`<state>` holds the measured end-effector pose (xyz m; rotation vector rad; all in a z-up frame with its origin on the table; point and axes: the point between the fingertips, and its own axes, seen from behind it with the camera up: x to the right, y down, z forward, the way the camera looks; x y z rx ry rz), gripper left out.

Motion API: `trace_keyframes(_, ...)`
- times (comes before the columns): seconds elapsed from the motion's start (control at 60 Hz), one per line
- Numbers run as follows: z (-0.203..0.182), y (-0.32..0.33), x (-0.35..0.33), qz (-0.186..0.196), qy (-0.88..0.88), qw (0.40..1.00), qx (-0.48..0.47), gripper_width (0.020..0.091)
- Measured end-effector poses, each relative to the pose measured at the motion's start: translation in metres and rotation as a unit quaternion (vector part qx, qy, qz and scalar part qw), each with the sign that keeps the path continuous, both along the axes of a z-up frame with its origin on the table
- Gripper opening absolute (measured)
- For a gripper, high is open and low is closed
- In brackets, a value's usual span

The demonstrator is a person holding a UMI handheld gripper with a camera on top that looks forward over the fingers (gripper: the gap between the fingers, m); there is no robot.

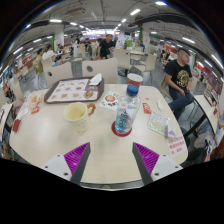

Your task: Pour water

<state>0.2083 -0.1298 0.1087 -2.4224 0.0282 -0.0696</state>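
Note:
A clear plastic water bottle (pixel 124 113) with a blue label stands upright on a red coaster, on the pale table (pixel 55 140). To its left sits a cream-yellow mug (pixel 77 114). Behind the bottle stands a blue and red paper cup (pixel 134 83). My gripper (pixel 111 160) is open, its two fingers with purple pads (pixel 75 155) spread wide near the table's front edge. Nothing is between them. The bottle is just ahead of the fingers, apart from them.
A tray (pixel 72 91) with food rests at the back left of the table. A small plate (pixel 109 99) and packets (pixel 158 124) lie around the bottle. A person in black (pixel 178 75) sits at the right. More tables and people fill the hall behind.

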Motion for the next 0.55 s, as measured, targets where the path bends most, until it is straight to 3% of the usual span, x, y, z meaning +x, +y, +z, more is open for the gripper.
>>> trace_keyframes(0.267,0.043,-0.034,-0.063,0.035,-0.006,0.999,0.013,0.085)
trace_keyframes(0.55,0.047,-0.042,-0.095,0.053,0.001,0.998,0.018,0.085)
